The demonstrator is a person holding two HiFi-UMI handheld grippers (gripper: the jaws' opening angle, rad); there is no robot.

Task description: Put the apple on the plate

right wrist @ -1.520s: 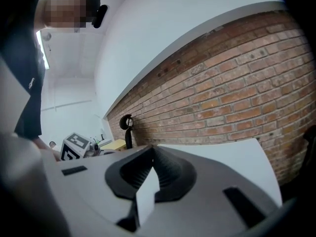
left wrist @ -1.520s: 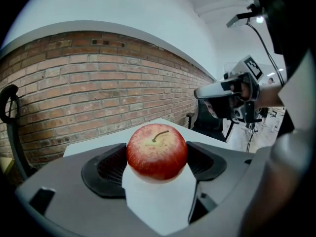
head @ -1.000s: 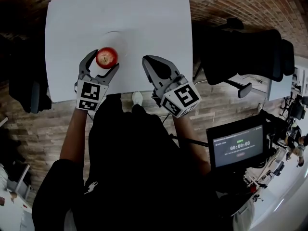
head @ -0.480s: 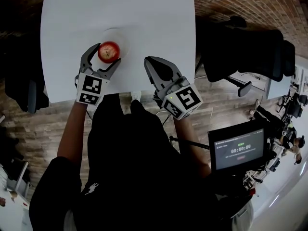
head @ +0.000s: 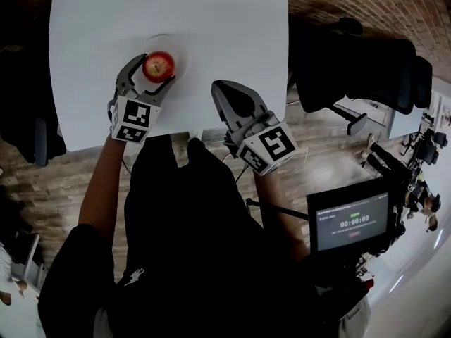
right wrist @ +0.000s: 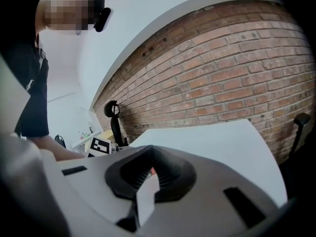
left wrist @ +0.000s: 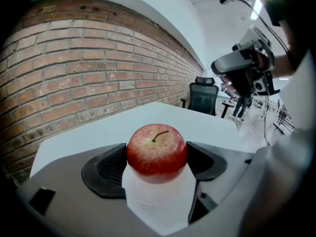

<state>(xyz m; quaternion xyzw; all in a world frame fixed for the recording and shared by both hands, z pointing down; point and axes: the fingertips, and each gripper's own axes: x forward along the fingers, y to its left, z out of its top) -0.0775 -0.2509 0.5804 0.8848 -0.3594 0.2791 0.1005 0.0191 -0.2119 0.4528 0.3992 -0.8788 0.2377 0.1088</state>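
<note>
A red apple (head: 158,66) with a short stem sits between the fingers of my left gripper (head: 156,69), which is shut on it. In the left gripper view the apple (left wrist: 157,149) fills the gap, and both dark pads (left wrist: 106,169) press its sides. It hangs over the near edge of a round white plate (head: 173,49), which is faint against the white table (head: 225,20). Whether the apple touches the plate I cannot tell. My right gripper (head: 224,91) is to the right near the table's front edge, shut and empty; its jaws (right wrist: 147,181) leave only a narrow slit.
A black office chair (head: 352,69) stands just right of the table. A screen showing a timer (head: 350,220) is at the lower right. The table's front edge runs just behind both grippers, with brick-patterned floor below it.
My left gripper has carried the apple forward, from the plate's near rim to further over the plate. The right gripper has stayed where it was, still shut.
</note>
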